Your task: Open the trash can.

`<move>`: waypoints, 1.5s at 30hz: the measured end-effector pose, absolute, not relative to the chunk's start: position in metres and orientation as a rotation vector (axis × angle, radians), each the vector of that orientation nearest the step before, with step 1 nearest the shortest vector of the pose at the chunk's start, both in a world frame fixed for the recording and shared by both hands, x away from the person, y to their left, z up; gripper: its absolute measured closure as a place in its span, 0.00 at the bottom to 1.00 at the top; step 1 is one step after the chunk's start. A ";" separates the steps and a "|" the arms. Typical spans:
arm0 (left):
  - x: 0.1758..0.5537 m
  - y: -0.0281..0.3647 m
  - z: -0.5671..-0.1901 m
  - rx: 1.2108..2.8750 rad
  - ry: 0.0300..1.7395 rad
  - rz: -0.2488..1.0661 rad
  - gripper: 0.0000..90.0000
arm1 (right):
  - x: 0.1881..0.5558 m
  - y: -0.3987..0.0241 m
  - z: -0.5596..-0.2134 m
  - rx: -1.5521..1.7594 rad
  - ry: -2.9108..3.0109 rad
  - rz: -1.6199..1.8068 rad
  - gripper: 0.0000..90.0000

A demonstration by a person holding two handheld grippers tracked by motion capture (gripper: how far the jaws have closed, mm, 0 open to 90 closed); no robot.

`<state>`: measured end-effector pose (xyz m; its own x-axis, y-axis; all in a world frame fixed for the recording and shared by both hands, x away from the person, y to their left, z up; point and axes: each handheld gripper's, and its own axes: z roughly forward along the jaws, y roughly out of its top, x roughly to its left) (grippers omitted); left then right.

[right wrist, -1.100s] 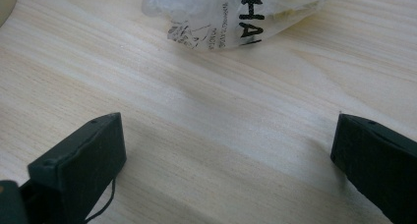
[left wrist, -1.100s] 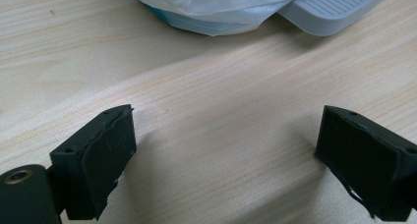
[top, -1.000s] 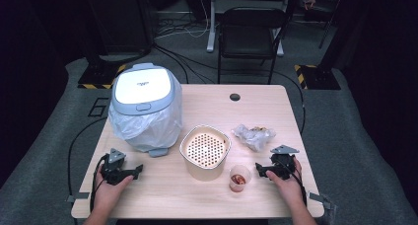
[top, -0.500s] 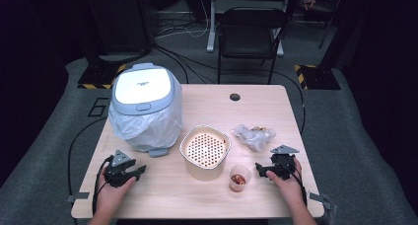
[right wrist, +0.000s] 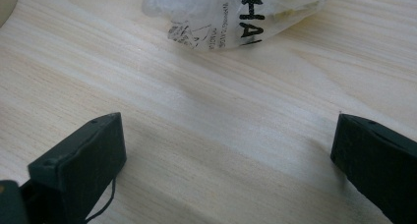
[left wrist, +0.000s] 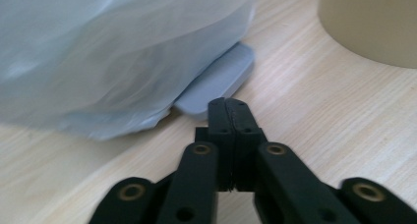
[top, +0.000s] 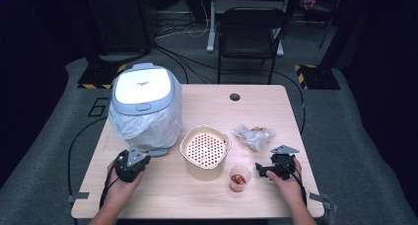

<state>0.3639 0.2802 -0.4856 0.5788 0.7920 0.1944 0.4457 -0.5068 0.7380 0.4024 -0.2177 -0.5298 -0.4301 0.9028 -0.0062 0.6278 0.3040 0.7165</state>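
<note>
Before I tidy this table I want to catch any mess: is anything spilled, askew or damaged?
Nothing is spilled or broken. The only untidy item is the crumpled plastic bag lying loose beside the perforated beige basket. The lidded bin stands upright, its liner bulging out under the lid, and the small cup is upright too.

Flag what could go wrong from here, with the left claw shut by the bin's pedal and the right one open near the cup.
1. The left claw, just closed on nothing, sits right at the pedal of the bin; a careless push could snag the loose liner instead.
2. The right claw is open beside the small cup; a sideways sweep might tip its contents.
</note>
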 end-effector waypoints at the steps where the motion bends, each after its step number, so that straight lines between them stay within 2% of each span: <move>1: 0.366 0.278 -0.485 2.180 0.971 0.715 1.00 | 0.402 -0.218 -0.530 1.367 2.168 0.910 0.00; 17: 0.398 0.251 -0.484 2.338 0.818 0.730 1.00 | 0.402 -0.217 -0.530 1.372 2.167 0.911 0.00; 29: 0.406 0.256 -0.488 2.385 0.818 0.744 1.00 | 0.402 -0.218 -0.530 1.368 2.168 0.910 0.00; 30: 0.404 0.255 -0.492 2.327 0.877 0.717 1.00 | 0.402 -0.218 -0.530 1.367 2.167 0.910 0.00; 32: 0.405 0.255 -0.492 2.351 0.835 0.763 1.00 | 0.402 -0.218 -0.530 1.367 2.168 0.910 0.00; 39: 0.405 0.255 -0.494 2.360 0.822 0.763 1.00 | 0.402 -0.217 -0.530 1.372 2.166 0.911 0.00; 45: 0.401 0.247 -0.497 2.391 0.793 0.846 1.00 | 0.402 -0.217 -0.530 1.371 2.167 0.911 0.00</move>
<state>0.4011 0.2475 -0.4974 0.6410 0.6542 0.4014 0.3575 -0.7172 0.5982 0.4022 -0.2174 -0.5296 -0.4274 0.9041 -0.0027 0.6308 0.3003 0.7155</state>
